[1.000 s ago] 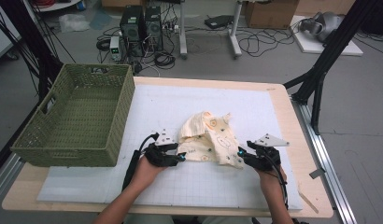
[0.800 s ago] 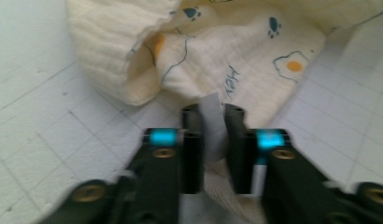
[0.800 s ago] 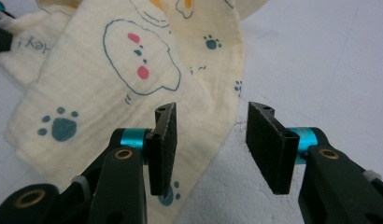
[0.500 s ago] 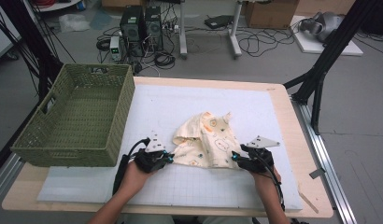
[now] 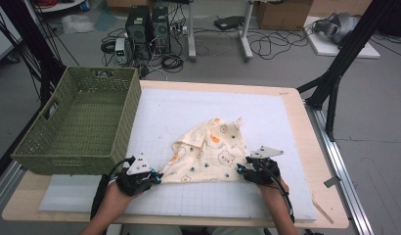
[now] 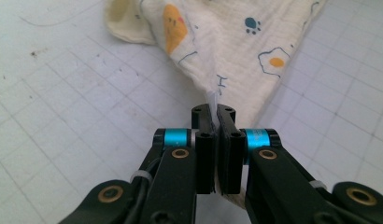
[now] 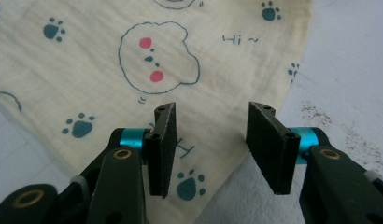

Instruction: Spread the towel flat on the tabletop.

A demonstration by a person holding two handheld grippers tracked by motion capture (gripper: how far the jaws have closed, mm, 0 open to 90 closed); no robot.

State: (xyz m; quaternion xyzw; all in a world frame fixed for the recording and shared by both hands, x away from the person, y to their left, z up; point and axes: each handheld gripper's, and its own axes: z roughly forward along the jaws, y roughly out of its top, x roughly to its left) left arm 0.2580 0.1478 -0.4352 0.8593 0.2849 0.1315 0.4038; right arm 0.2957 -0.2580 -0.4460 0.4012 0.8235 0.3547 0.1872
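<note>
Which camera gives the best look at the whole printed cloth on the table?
The high view: it shows the whole cloth spread on the white mat between both grippers. The left gripper view shows one corner pinched in the left gripper. The right gripper view shows a printed patch under the open right gripper.

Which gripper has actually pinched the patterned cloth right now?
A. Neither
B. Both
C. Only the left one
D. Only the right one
C: the left gripper is shut on a corner of the cloth, while the right gripper stands open over its other corner.
</note>
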